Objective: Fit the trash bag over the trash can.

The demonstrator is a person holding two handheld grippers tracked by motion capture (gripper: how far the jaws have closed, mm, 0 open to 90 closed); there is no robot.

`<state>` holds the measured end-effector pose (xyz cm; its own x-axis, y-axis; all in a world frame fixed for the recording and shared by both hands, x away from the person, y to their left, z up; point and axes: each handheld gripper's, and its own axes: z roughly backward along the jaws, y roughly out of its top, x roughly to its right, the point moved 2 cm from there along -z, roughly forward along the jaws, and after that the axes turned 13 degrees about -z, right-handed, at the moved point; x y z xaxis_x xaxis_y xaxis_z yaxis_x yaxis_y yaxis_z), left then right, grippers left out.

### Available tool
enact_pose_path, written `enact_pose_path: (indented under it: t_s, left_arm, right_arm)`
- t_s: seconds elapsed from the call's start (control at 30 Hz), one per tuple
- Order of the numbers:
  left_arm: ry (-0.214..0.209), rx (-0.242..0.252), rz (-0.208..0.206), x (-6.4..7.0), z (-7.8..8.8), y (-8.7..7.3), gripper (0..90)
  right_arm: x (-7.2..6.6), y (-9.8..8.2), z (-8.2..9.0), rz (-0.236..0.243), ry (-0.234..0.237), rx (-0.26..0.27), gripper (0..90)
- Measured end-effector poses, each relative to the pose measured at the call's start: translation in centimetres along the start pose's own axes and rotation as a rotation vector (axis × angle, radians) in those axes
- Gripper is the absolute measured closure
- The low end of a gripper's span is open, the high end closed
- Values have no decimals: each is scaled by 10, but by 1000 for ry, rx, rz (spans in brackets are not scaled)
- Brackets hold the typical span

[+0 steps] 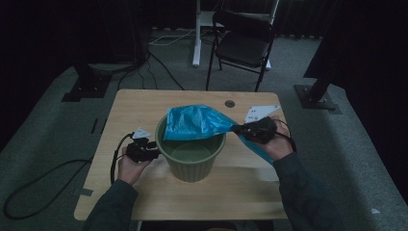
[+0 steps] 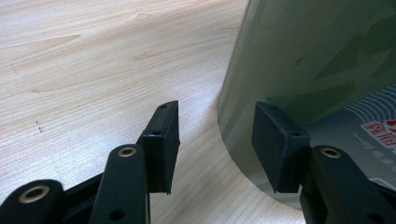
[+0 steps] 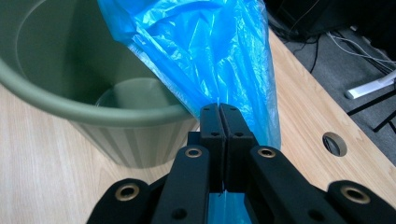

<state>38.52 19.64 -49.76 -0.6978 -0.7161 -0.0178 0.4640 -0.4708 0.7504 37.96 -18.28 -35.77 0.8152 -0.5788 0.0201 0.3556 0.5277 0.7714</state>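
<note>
— What's the room like beyond my right gripper [image 1: 239, 129]?
— Dim. I see grey carpet [image 1: 48, 130], a black folding chair [image 1: 243, 41], dark curtains [image 1: 57, 29], and cables [image 1: 161, 65] trailing past the pale worktop [image 1: 144, 103].

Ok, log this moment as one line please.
right tongs: shut on blue bag | bag: draped over green bin rim | left tongs: open beside bin

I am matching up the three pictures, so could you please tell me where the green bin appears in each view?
High view: the bin stands mid-table, between the two grippers.
Left gripper view: its outer wall fills the right side, just beyond the fingers.
Right gripper view: its rim and inside take the upper left.
Shared landmark: the wooden table, under the bin in every view.
</note>
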Motion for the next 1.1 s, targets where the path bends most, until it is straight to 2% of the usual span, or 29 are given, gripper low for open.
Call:
enact_pose_path:
  t_s: [0.17,0.5,0.8,1.1]
  left_arm:
    - [-1,2,3,0,0,0,515]
    - [0,2,3,0,0,0,514]
    - [-1,2,3,0,0,0,513]
    - [-1,3,3,0,0,0,513]
  right_arm:
    - [-3,-3,1,20,3,-20,892]
    - [-3,-1,3,21,18,-12,891]
    - [-12,10,-7,46,40,-19,888]
    - [-28,32,-28,81,90,-11,888]
